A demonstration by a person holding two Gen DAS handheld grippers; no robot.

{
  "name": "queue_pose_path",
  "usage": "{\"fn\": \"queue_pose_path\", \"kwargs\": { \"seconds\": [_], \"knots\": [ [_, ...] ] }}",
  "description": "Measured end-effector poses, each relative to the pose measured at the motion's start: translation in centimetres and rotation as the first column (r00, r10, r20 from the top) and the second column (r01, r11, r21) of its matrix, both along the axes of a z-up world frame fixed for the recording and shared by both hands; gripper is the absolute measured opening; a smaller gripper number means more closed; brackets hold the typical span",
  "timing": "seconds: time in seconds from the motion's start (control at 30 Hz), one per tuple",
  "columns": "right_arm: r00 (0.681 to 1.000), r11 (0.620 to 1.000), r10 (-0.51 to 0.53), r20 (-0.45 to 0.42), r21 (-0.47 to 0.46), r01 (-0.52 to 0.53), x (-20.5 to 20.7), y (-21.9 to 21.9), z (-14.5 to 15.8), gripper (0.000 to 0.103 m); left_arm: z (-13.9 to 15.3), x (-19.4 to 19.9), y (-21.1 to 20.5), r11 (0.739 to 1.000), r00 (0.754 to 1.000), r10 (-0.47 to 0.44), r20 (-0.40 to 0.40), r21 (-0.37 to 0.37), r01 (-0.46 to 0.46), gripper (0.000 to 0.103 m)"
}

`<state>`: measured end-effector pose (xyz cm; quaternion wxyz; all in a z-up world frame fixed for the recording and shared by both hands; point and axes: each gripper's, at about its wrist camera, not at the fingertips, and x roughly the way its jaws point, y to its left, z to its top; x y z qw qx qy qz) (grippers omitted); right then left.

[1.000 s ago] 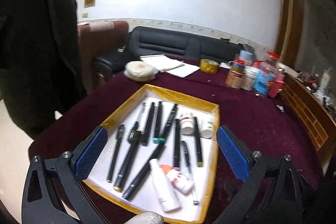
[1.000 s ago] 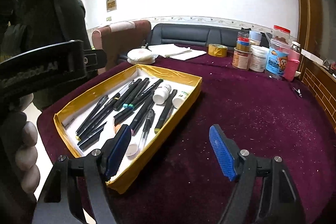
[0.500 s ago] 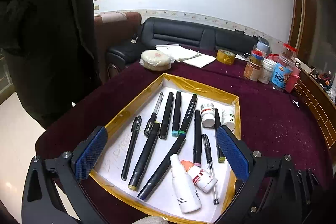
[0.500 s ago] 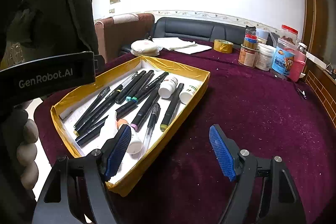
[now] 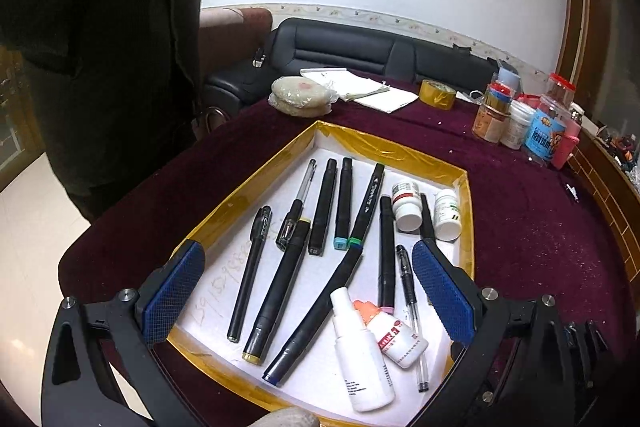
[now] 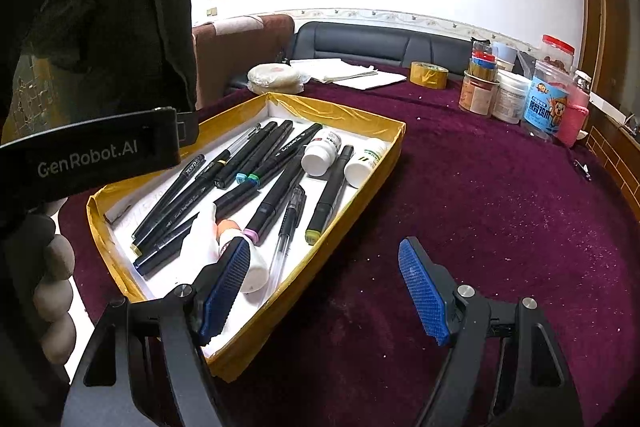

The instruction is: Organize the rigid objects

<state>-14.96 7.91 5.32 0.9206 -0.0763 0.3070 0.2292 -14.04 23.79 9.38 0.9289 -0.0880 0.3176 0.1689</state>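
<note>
A gold-edged shallow box (image 5: 384,143) (image 6: 384,151) on the maroon table holds several black pens and markers (image 5: 322,211) (image 6: 276,195), two white pill bottles (image 5: 406,207) (image 6: 320,153) and two white dropper bottles (image 5: 362,343). My left gripper (image 5: 308,287) is open and empty, hovering over the box's near end with the pens between its blue pads. My right gripper (image 6: 324,291) is open and empty, low over the box's near right corner; its left pad (image 6: 226,289) hides part of a dropper bottle.
At the table's far side lie a round flat package (image 5: 300,97), papers (image 5: 360,89), a yellow tape roll (image 5: 438,95) and several jars (image 5: 520,119) (image 6: 516,99). A person in dark clothes (image 5: 100,47) stands left. Bare maroon cloth (image 6: 500,207) spreads right of the box.
Both grippers have moved nearer and lower toward the box, so it looks larger. The left gripper now reaches over the box's near end. Both stay open.
</note>
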Motion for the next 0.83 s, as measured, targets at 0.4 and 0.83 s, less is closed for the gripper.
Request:
{"fn": "queue_pose_path", "kwargs": {
  "seconds": [0.4,0.83],
  "knots": [
    [1.000,1.000,0.004,-0.020,0.015,-0.004,0.5,-0.2,-0.3,0.072,-1.2,0.6,0.4,1.000,0.999,0.010,-0.047,-0.020,-0.011,0.103],
    [1.000,1.000,0.009,-0.030,0.019,-0.009,0.7,-0.2,-0.5,0.073,-1.0,0.7,0.1,0.999,0.998,0.029,-0.054,0.015,-0.029,0.103]
  ]
}}
